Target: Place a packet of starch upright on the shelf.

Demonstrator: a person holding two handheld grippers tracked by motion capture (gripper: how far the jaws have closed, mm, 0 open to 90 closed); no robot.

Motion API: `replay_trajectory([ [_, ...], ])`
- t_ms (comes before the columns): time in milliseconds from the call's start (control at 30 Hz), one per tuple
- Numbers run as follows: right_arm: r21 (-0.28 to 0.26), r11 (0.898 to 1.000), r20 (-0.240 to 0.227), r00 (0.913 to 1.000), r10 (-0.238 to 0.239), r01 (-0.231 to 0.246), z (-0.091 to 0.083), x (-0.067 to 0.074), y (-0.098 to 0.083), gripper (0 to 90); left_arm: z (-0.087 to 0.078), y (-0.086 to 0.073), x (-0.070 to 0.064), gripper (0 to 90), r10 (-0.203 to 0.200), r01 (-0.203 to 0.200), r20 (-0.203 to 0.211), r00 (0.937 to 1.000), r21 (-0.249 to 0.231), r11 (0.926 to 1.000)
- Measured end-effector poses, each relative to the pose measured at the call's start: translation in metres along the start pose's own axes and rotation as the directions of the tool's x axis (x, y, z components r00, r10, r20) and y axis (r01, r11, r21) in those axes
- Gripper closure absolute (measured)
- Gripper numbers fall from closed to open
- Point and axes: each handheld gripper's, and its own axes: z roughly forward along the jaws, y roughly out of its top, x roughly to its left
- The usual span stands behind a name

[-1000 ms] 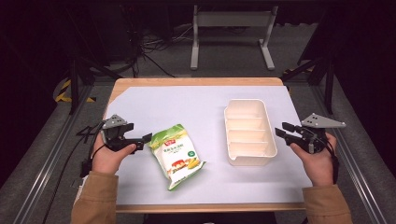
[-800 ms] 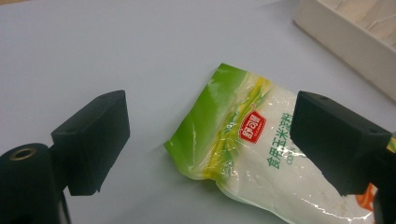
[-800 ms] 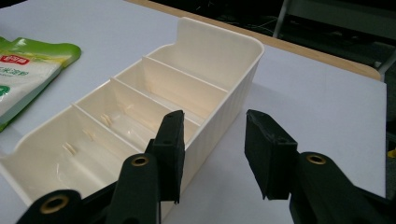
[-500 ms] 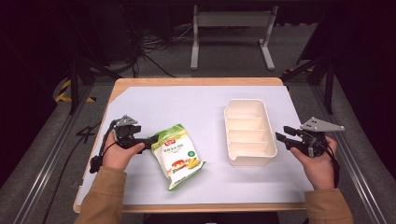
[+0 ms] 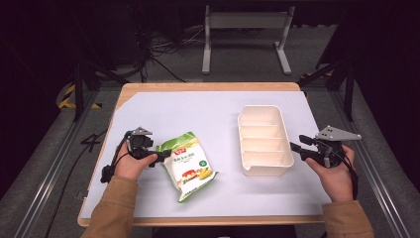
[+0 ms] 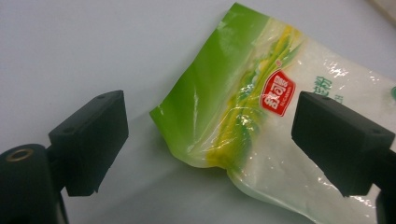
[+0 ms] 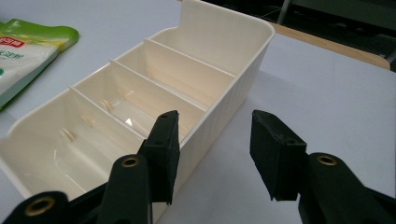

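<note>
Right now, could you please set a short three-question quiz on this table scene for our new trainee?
1. True or false: the snack bag already lies inside the white divided tray.
2. How many compartments does the tray have? A) two B) four C) six
3. Which part of the tray stands between the jaws of the right gripper?

Key
1. False: the bag lies flat on the table, left of the tray, with the open left gripper at its green corner.
2. B, four.
3. Its long side wall; the jaws straddle it, one inside the tray and one outside, and have just been opening, not pressing on it.
</note>
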Motion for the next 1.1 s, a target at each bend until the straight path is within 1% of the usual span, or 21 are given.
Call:
replay_trajectory([
  [100, 0.005, 1.0, -0.003, 1.0, -0.003, 0.003, 0.001, 0.0, 0.0, 52.3, 0.003, -0.001, 0.001, 12.1, -0.009, 0.009, 0.022, 0.9997, -0.001, 1.0],
  [200, 0.002, 1.0, -0.002, 1.0, -0.001, 0.001, 0.001, 0.0, -0.001, 52.0, 0.006, -0.002, 0.0, 12.1, -0.009, 0.009, 0.023, 0.9997, 0.021, 0.9997],
  [300, 0.001, 1.0, -0.002, 1.0, -0.001, 0.001, 0.001, 0.0, -0.001, 51.8, 0.009, -0.003, 0.0, 13.2, -0.015, 0.013, 0.039, 0.9991, 0.04, 0.9991],
  [400, 0.0, 1.0, -0.003, 1.0, -0.001, 0.001, 0.001, 0.0, 0.0, 51.6, 0.011, -0.004, -0.001, 17.6, -0.02, 0.017, 0.063, 0.9978, 0.048, 0.9987],
  [533, -0.007, 1.0, -0.001, 1.0, 0.003, -0.003, 0.0, 0.0, 0.0, 51.5, 0.013, -0.004, -0.003, 22.7, -0.017, 0.012, 0.09, 0.9958, 0.056, 0.9984],
  [567, -0.007, 1.0, 0.0, 1.0, 0.002, -0.002, 0.0, 0.0, 0.0, 51.5, 0.013, -0.004, -0.004, 23.9, -0.009, 0.004, 0.091, 0.9958, 0.056, 0.9984],
  [633, -0.008, 1.0, -0.002, 1.0, 0.003, -0.003, -0.001, 0.0, 0.0, 51.5, 0.013, -0.004, -0.004, 28.3, -0.007, 0.002, 0.099, 0.9951, 0.055, 0.9985],
  [667, -0.011, 1.0, -0.001, 1.0, 0.002, -0.002, -0.001, 0.0, 0.001, 51.5, 0.014, -0.005, -0.006, 28.3, 0.001, -0.006, 0.102, 0.9948, 0.054, 0.9985],
  [700, -0.011, 1.0, -0.001, 1.0, 0.001, -0.001, -0.001, -0.001, 0.001, 51.5, 0.015, -0.005, -0.007, 30.4, 0.008, -0.013, 0.099, 0.9951, 0.055, 0.9984],
  [733, -0.014, 1.0, -0.001, 1.0, 0.003, -0.003, -0.001, 0.0, 0.001, 51.5, 0.015, -0.005, -0.008, 33.1, 0.026, -0.031, 0.087, 0.9959, 0.058, 0.9979],
  [767, -0.014, 1.0, -0.001, 1.0, 0.003, -0.003, -0.001, 0.0, 0.001, 51.5, 0.015, -0.005, -0.008, 34.8, 0.026, -0.031, 0.087, 0.9959, 0.058, 0.9979],
  [867, -0.015, 1.0, -0.003, 1.0, 0.002, -0.002, -0.002, 0.0, 0.001, 51.5, 0.014, -0.005, -0.007, 46.8, 0.017, -0.024, 0.094, 0.9955, 0.067, 0.9974],
  [900, -0.015, 1.0, -0.003, 1.0, 0.003, -0.003, -0.002, 0.0, 0.001, 51.5, 0.014, -0.005, -0.008, 46.8, 0.007, -0.015, 0.103, 0.9947, 0.074, 0.9972],
  [933, -0.015, 1.0, -0.003, 1.0, 0.002, -0.002, -0.002, 0.0, 0.002, 51.6, 0.014, -0.006, -0.008, 50.7, 0.002, -0.01, 0.107, 0.9942, 0.069, 0.9976],
  [1067, -0.019, 1.0, -0.003, 1.0, 0.0, 0.0, -0.002, 0.001, 0.002, 52.5, 0.015, -0.007, -0.008, 60.9, 0.006, -0.014, 0.124, 0.9923, 0.066, 0.9977],
  [1100, -0.019, 1.0, -0.004, 1.0, 0.001, -0.001, -0.002, 0.001, 0.002, 53.2, 0.015, -0.008, -0.009, 63.1, 0.002, -0.011, 0.133, 0.991, 0.07, 0.9975],
])
